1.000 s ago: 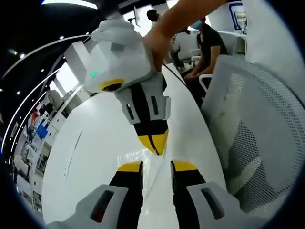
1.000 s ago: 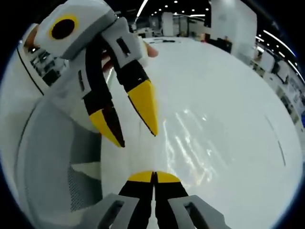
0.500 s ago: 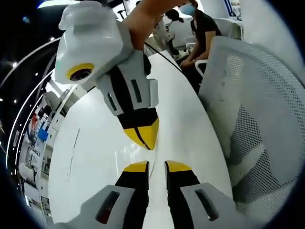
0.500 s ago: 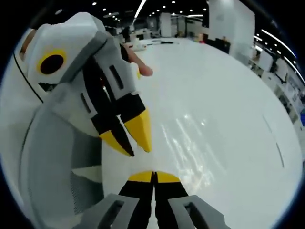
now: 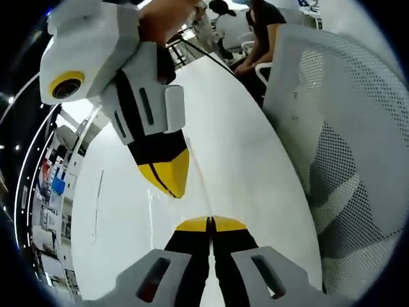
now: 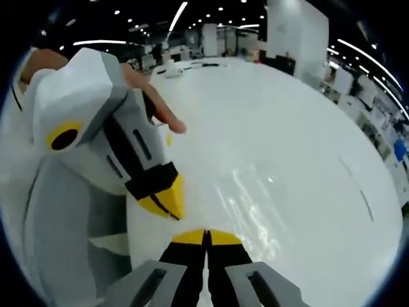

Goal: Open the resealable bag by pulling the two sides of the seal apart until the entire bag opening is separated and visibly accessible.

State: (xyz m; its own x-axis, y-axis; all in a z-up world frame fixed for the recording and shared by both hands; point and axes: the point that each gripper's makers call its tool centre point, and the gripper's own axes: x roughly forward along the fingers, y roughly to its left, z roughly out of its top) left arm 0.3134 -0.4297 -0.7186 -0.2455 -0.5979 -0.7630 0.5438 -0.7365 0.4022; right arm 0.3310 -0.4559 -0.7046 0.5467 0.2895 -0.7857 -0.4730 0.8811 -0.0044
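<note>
Pinching tight, left gripper [image 5: 209, 221] and right gripper [image 6: 206, 233] both have jaws together, apparently on the clear bag [image 6: 252, 201], glinting flat on the white table [image 6: 287, 121]; mesh chair [image 5: 348, 128] alongside, ceiling lights beyond.

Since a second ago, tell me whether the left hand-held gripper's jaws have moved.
Yes. The left hand-held gripper has shut: its yellow tips, apart before, now meet over the white table.
</note>
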